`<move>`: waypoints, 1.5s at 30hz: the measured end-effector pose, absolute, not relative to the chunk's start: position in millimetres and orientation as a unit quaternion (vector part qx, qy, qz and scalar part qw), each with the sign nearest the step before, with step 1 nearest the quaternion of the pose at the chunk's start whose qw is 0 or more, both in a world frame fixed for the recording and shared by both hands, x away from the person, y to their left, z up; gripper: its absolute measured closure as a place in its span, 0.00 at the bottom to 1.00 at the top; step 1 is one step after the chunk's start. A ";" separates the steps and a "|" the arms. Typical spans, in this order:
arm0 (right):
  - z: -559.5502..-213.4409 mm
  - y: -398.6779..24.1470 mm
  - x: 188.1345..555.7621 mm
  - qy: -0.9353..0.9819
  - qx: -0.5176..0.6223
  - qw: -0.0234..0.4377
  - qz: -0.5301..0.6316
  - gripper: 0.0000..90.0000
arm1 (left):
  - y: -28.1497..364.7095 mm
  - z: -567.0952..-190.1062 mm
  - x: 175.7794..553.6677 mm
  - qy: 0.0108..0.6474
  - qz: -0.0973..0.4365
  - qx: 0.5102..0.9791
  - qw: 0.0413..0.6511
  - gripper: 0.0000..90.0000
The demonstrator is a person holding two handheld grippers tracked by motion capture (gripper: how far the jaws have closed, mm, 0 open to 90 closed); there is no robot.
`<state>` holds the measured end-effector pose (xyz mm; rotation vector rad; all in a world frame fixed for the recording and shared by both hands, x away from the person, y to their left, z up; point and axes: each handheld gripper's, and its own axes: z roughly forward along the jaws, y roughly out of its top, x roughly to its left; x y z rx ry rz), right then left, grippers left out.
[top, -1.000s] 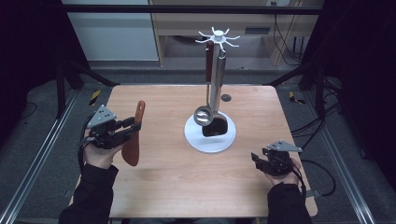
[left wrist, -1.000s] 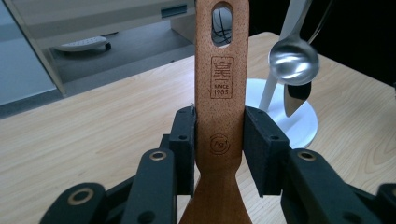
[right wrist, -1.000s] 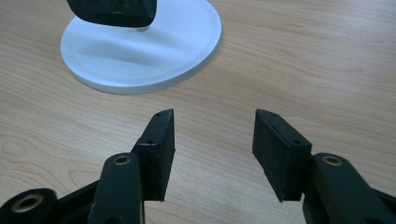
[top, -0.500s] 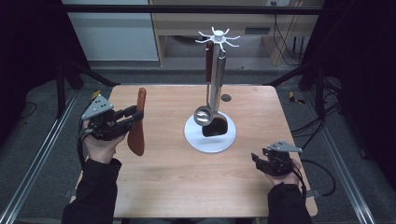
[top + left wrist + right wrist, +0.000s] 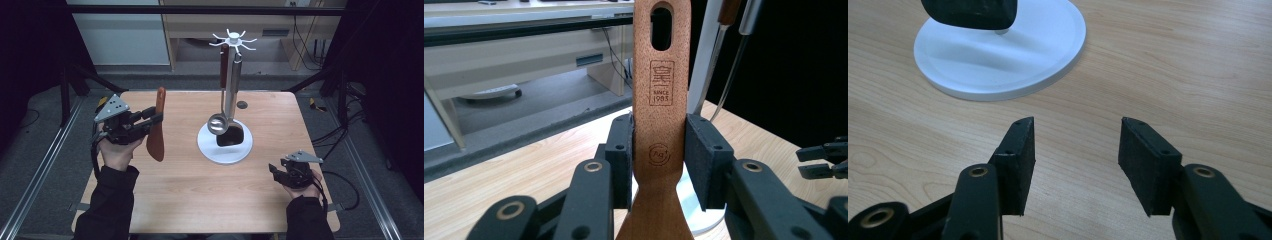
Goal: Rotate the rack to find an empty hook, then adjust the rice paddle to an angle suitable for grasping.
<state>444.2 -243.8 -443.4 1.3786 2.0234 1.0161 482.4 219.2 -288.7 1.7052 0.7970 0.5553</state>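
My left gripper (image 5: 150, 119) (image 5: 659, 160) is shut on a brown wooden spatula (image 5: 157, 130) (image 5: 660, 100), held upright above the table's left side, slotted handle end up and blade hanging down. A white utensil stand (image 5: 226, 148) with a hooked crown (image 5: 233, 40) rises at the table's middle; a steel ladle (image 5: 220, 120) and a black-headed utensil (image 5: 231, 136) hang from it. My right gripper (image 5: 274, 171) (image 5: 1077, 160) rests low near the front right, open with nothing between its pads, the stand's white base (image 5: 998, 55) ahead of it.
A small dark round hole (image 5: 242, 105) sits in the wooden table (image 5: 200, 200) behind the stand. Metal frame rails (image 5: 40, 170) run along both sides, and cables (image 5: 345, 185) trail off the right edge.
My left hand has lifted the spatula and carried it up and toward the stand, turning it more upright. The right hand has stayed put.
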 end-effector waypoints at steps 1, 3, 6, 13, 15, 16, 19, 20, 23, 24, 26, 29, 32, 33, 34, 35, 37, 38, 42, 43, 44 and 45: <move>-443.4 -244.0 444.4 0.740 0.505 0.243 0.372 0.54 | 217.6 -287.8 483.1 0.336 0.235 0.723 0.556 0.73; -443.8 -244.0 445.0 0.740 0.506 0.242 0.371 0.54 | 214.4 -285.4 484.3 0.332 0.234 0.722 0.560 0.73; -444.0 -243.4 445.1 0.740 0.507 0.240 0.370 0.54 | 210.0 -281.2 484.7 0.327 0.232 0.720 0.567 0.73; -443.5 -243.4 444.8 0.740 0.505 0.242 0.372 0.54 | 201.9 -269.2 484.3 0.314 0.237 0.715 0.578 0.73; -443.6 -243.2 445.1 0.739 0.507 0.241 0.373 0.54 | 200.1 -266.6 485.1 0.310 0.238 0.714 0.580 0.73; -443.5 -243.5 445.4 0.739 0.506 0.241 0.373 0.54 | 199.3 -265.7 485.7 0.309 0.238 0.714 0.581 0.73; -443.5 -243.9 445.1 0.739 0.506 0.241 0.373 0.54 | 197.2 -264.0 487.8 0.309 0.236 0.713 0.583 0.73; -443.5 -243.8 445.0 0.739 0.506 0.241 0.373 0.55 | 196.7 -263.5 488.5 0.309 0.234 0.713 0.585 0.73; -443.8 -243.9 445.1 0.739 0.506 0.241 0.373 0.54 | 194.4 -261.9 490.4 0.306 0.232 0.711 0.589 0.73; -443.7 -243.9 445.2 0.739 0.506 0.240 0.374 0.54 | 193.5 -261.2 491.0 0.304 0.232 0.712 0.589 0.73; -443.8 -244.0 445.1 0.739 0.506 0.240 0.374 0.54 | 191.1 -259.6 492.3 0.302 0.231 0.712 0.590 0.73; -444.1 -244.0 445.2 0.740 0.505 0.239 0.374 0.55 | 187.3 -256.3 494.6 0.298 0.233 0.711 0.593 0.73; -444.3 -244.9 444.9 0.739 0.506 0.239 0.375 0.55 | 182.6 -253.3 497.6 0.297 0.231 0.710 0.595 0.73; -444.4 -245.2 444.8 0.738 0.506 0.240 0.376 0.55 | 181.1 -252.5 498.6 0.296 0.232 0.711 0.595 0.73; -444.5 -245.8 445.0 0.739 0.505 0.240 0.377 0.55 | 179.8 -251.6 499.4 0.296 0.232 0.711 0.594 0.73; -444.5 -246.0 445.1 0.739 0.505 0.239 0.377 0.55 | 179.0 -250.8 500.2 0.295 0.232 0.711 0.594 0.73; -444.7 -245.9 445.1 0.738 0.506 0.238 0.377 0.55 | 177.6 -249.1 502.1 0.296 0.233 0.709 0.596 0.73; -444.9 -245.9 445.0 0.738 0.506 0.237 0.378 0.55 | 177.4 -248.5 502.7 0.296 0.233 0.709 0.596 0.73; -444.8 -246.6 444.7 0.738 0.506 0.237 0.379 0.55 | 176.7 -245.1 505.8 0.298 0.236 0.706 0.597 0.73; -445.0 -247.2 444.9 0.738 0.505 0.237 0.378 0.55 | 176.7 -244.1 506.4 0.298 0.236 0.705 0.598 0.73; -445.2 -247.5 445.0 0.738 0.505 0.237 0.378 0.55 | 176.9 -243.1 507.0 0.298 0.236 0.705 0.599 0.73; -445.2 -247.3 445.0 0.738 0.506 0.237 0.378 0.55 | 176.8 -242.3 507.5 0.298 0.236 0.704 0.600 0.72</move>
